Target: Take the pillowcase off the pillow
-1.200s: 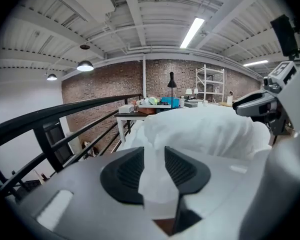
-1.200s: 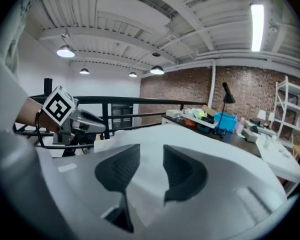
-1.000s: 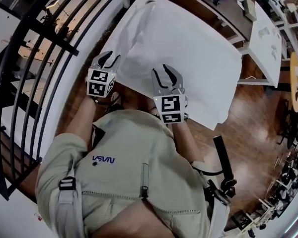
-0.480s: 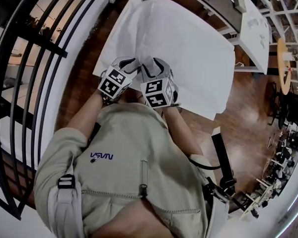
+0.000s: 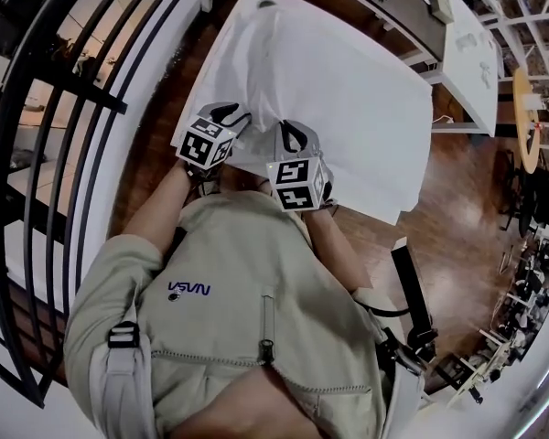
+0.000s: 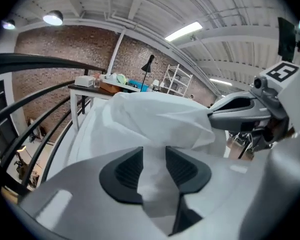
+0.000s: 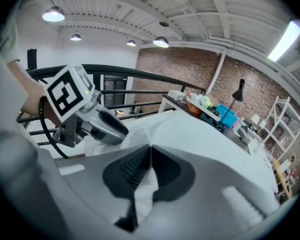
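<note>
A large white pillow in its white pillowcase (image 5: 348, 90) lies flat on a table and covers most of the top. Both grippers sit at its near edge, close together. My left gripper (image 5: 231, 114) holds a thick bunch of the pillowcase (image 6: 155, 119) between its pads (image 6: 127, 169); its jaws have just been closing on this cloth. My right gripper (image 5: 293, 136) is shut on a thin fold of the pillowcase (image 7: 145, 184). In the left gripper view the right gripper (image 6: 240, 110) pinches the same raised fold. The left gripper (image 7: 97, 125) shows in the right gripper view.
A black metal railing (image 5: 64, 154) runs along the left, close to the left arm. A second white table (image 5: 476, 53) stands at the far right. Dark wooden floor (image 5: 457, 199) lies to the right. A desk with clutter (image 6: 110, 84) stands behind the pillow.
Both grippers came together at the pillow's near edge. The right jaws, wide open before, are now closed on cloth. The left gripper swung in towards the right one.
</note>
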A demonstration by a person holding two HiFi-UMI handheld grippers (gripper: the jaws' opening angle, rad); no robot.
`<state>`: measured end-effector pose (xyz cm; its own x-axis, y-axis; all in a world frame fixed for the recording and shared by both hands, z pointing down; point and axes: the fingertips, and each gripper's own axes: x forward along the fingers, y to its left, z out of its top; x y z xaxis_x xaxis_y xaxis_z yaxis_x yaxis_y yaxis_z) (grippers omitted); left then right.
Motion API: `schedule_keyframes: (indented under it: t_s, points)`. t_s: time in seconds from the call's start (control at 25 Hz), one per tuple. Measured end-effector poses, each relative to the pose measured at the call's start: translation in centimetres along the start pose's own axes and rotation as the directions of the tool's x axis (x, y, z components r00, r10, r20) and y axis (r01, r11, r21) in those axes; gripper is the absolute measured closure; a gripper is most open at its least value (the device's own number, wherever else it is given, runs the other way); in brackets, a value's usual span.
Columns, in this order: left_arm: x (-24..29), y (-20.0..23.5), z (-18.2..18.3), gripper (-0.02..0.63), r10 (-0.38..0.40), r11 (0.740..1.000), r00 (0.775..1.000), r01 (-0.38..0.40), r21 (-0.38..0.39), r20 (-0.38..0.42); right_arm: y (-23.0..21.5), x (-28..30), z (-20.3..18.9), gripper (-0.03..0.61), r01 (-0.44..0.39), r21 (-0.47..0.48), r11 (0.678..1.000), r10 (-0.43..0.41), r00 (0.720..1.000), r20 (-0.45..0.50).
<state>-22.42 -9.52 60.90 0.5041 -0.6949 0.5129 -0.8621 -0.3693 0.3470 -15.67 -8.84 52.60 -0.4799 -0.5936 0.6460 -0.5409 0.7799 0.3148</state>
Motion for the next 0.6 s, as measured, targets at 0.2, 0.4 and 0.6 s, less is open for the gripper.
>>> schedule_keyframes:
  t_s: [0.2, 0.4, 0.6]
  points:
    - [1.6, -1.3, -0.2, 0.603, -0.098, 0.99, 0.994, 0.094, -0.103, -0.037, -1.9, -1.8, -1.1, 0.574, 0.041, 0.068, 0.997, -0.042, 0.999, 0.011]
    - [1.1, -0.4, -0.1, 0.604, -0.017, 0.998, 0.999, 0.015, -0.066, -0.031, -3.8, -3.1, -4.6, 0.574, 0.103, 0.149, 0.983, -0.098, 0.994, -0.041]
    - [0.9, -1.0, -1.2, 0.604, -0.009, 0.998, 0.999, 0.007, -0.059, -0.041, -3.7, -2.1, -7.8, 0.574, 0.118, 0.188, 0.975, -0.101, 0.99, -0.1]
